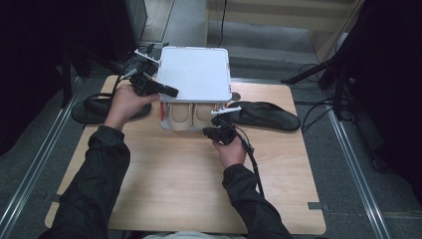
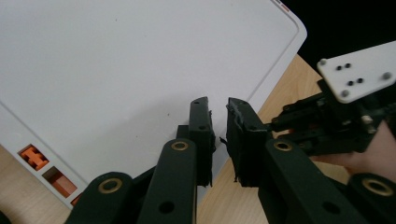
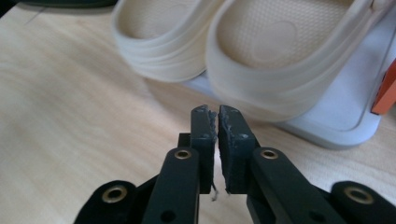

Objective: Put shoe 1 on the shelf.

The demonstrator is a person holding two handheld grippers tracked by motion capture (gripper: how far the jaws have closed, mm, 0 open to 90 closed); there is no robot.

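Left gripper [image 1: 171, 91]: jaws parted by a narrow gap, nothing between them, tips hovering over the near-left corner of the white shoe rack's top shelf [image 1: 195, 73]. In the left gripper view the jaws hang above that flat white panel near its rounded edge.

Right gripper [image 3: 217, 112]: jaws all but pressed together, holding nothing, pointing at the rack's lower tier from the front right.

Task item: a pair of cream foam clogs [image 1: 191, 115], side by side on the lower tier of the rack, heels facing the person and overhanging its front lip. Judged light, soft and springy, with a matte, slightly grippy surface; not fragile. The thick heel rim [image 3: 261, 91] is the best purchase: one jaw inside the heel cup, one outside. The rim will likely flex under pinch, so a deep bite is advisable.

Either side of the rack, on the wooden table [image 1: 174, 189], lies one black sandal [image 1: 266, 115], apart from it.
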